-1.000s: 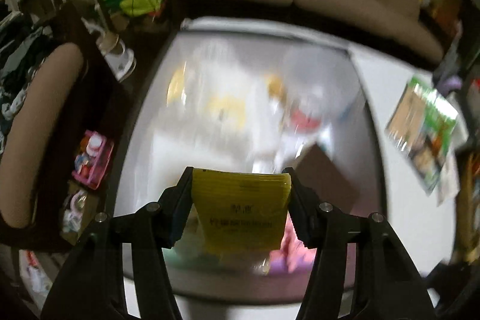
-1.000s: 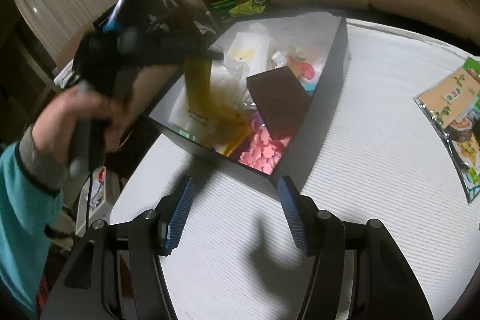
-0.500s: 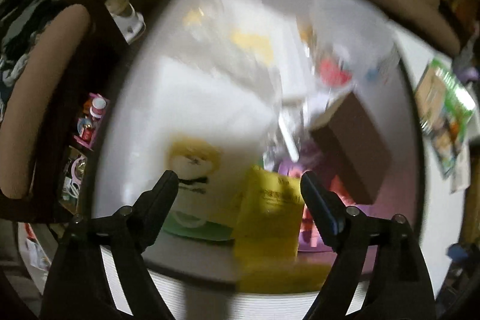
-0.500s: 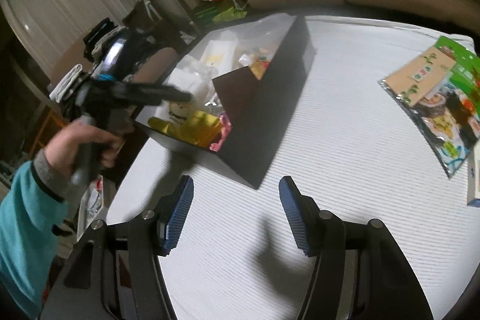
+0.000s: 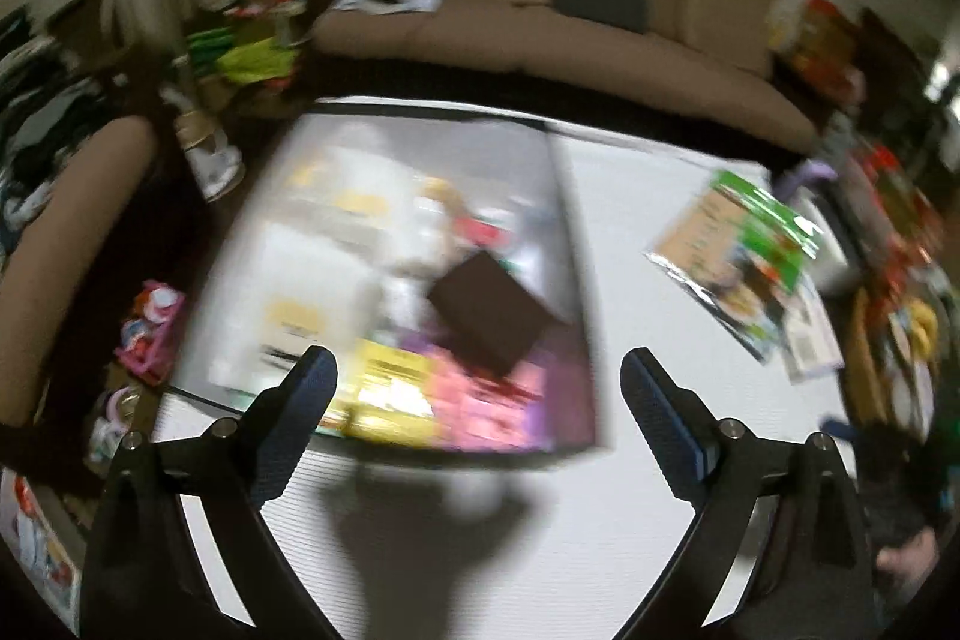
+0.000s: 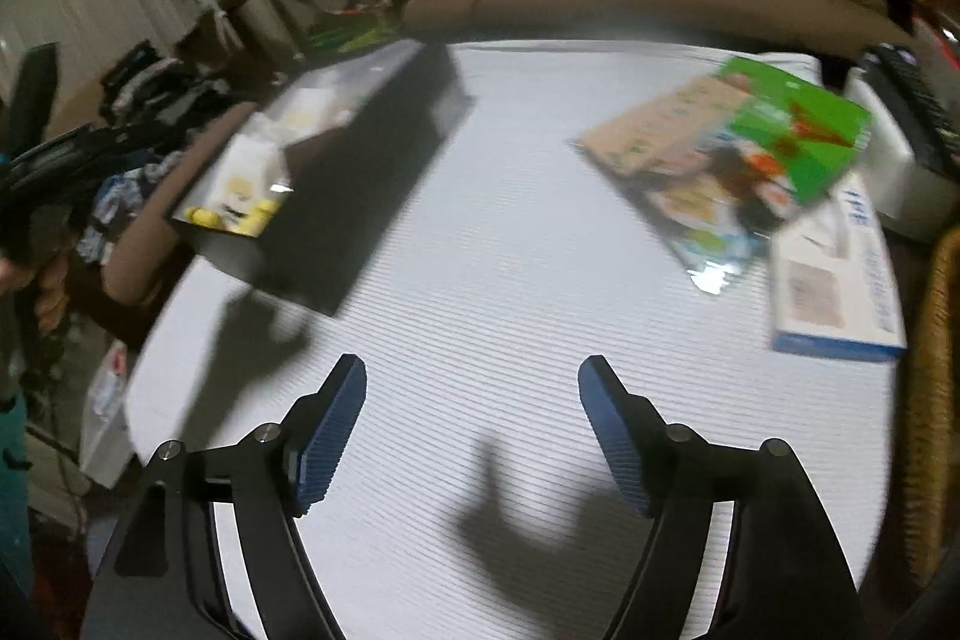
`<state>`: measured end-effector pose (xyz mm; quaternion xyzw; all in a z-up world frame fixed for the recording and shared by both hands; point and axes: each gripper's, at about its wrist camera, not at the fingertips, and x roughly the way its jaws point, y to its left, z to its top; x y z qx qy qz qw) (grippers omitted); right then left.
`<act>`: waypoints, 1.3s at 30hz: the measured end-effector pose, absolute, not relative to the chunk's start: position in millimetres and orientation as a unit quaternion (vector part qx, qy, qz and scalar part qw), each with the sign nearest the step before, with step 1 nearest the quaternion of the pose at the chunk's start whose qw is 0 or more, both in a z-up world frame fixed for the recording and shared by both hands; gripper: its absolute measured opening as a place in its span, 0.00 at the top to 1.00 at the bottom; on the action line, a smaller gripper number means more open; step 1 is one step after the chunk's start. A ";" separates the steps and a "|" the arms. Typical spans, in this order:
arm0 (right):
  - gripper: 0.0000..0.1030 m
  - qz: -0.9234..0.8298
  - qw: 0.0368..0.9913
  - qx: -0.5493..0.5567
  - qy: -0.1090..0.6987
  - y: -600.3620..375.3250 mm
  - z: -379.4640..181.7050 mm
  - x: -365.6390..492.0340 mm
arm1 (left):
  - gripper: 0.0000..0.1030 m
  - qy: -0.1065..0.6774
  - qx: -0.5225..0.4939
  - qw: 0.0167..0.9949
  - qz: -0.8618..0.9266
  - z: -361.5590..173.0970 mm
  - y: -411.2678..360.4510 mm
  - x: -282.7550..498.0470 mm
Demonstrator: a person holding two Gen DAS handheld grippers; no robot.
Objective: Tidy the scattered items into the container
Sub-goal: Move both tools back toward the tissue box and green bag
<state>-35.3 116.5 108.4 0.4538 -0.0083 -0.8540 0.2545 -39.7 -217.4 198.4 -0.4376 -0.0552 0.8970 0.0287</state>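
Observation:
The dark-walled container [image 5: 585,340] sits at the left of the white table, filled with several items. A yellow packet [image 5: 390,388] lies in its near corner beside pink packs [image 5: 492,400] and a brown card [image 5: 492,316]. My left gripper [image 5: 477,388] hovers over the box's near edge, its jaws opening with nothing between them. A green and tan snack packet [image 6: 732,154] and a white and blue box [image 6: 834,280] lie on the table at the right. My right gripper [image 6: 472,382] hangs over bare table, jaws opening and empty. The container [image 6: 360,196] is to its left.
A brown sofa [image 5: 540,34] runs behind the table. A padded chair [image 5: 66,244] and cluttered shelves [image 5: 240,40] stand at the left. A wicker piece [image 6: 930,400] borders the table's right edge. The left gripper [image 6: 36,154] shows at the far left in a person's hand.
The left gripper let go of the yellow packet, which now lies in the box, then opened wide and drew back. The right gripper swung right toward the packets and opened wider.

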 end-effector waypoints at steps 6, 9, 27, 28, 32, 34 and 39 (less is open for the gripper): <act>0.19 -0.867 0.200 0.457 -0.022 184.3 89.0 -36.2 | 0.07 -0.037 -0.447 0.113 0.887 157.2 -108.7 -29.7; 0.19 -0.869 0.173 0.462 -0.029 209.9 77.1 -40.4 | 0.07 -0.051 -0.459 0.145 0.875 133.4 -68.7 -31.1; 0.20 -0.885 0.125 0.445 -0.046 243.7 49.2 -114.5 | 0.07 -0.076 -0.460 0.227 0.855 62.1 -34.4 -24.6; 0.20 -0.885 0.120 0.448 -0.027 240.1 47.8 -117.4 | 0.07 -0.084 -0.467 0.231 0.849 60.5 -34.3 -28.3; 0.20 -0.888 0.132 0.440 0.006 231.0 52.2 -126.3 | 0.07 -0.104 -0.456 0.241 0.850 66.7 -34.5 -35.7; 0.20 -0.883 0.136 0.450 0.010 230.2 53.2 -140.1 | 0.07 -0.107 -0.451 0.247 0.851 70.3 -33.2 -37.0; 0.21 -0.854 0.123 0.502 0.053 222.3 40.9 -189.0 | 0.07 -0.104 -0.452 0.253 0.849 71.3 -28.5 -38.2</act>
